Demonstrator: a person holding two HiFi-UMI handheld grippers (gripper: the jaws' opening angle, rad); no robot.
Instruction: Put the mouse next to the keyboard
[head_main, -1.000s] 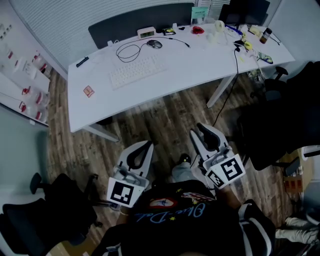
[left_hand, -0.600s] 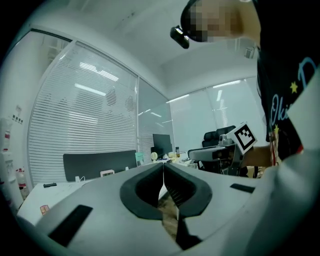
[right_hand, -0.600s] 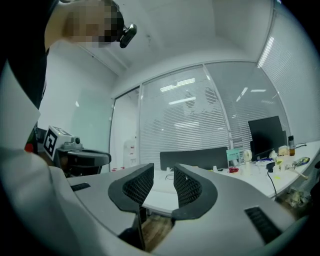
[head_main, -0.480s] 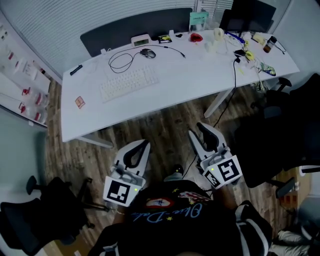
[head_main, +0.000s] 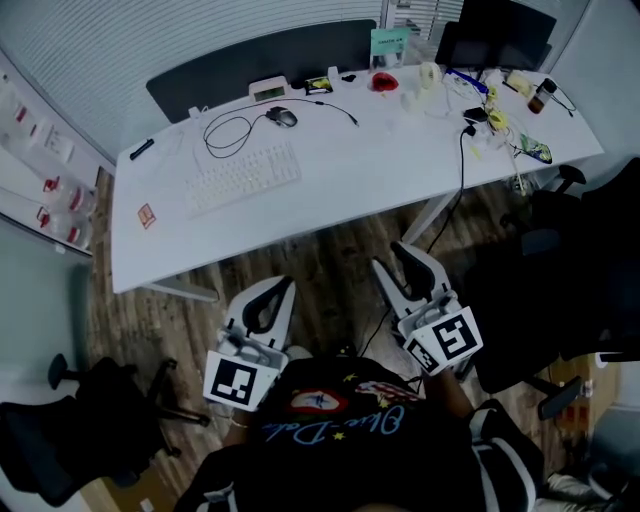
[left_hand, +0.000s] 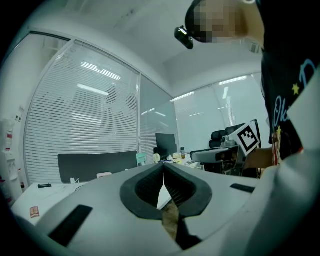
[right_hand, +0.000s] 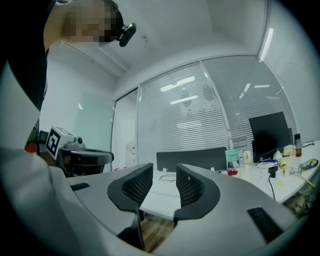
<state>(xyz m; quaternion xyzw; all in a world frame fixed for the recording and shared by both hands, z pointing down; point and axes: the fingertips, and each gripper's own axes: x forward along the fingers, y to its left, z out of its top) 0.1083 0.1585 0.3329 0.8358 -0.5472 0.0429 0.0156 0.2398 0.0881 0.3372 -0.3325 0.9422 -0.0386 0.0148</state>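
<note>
The mouse (head_main: 283, 118) is small, dark and rounded, and lies flat toward the far edge of the white surface (head_main: 380, 150). A thin dark cable (head_main: 222, 130) runs from it and curls in a loose loop to its left in the head view. The keyboard (head_main: 243, 177) is white, long and slim. It lies flat, nearer the front edge than the mouse, and skewed, so that its right end sits farther back than its left. The mouse is behind the keyboard's right end, apart from it, with bare surface between the two. The cable loop lies just behind the keyboard's middle.
</note>
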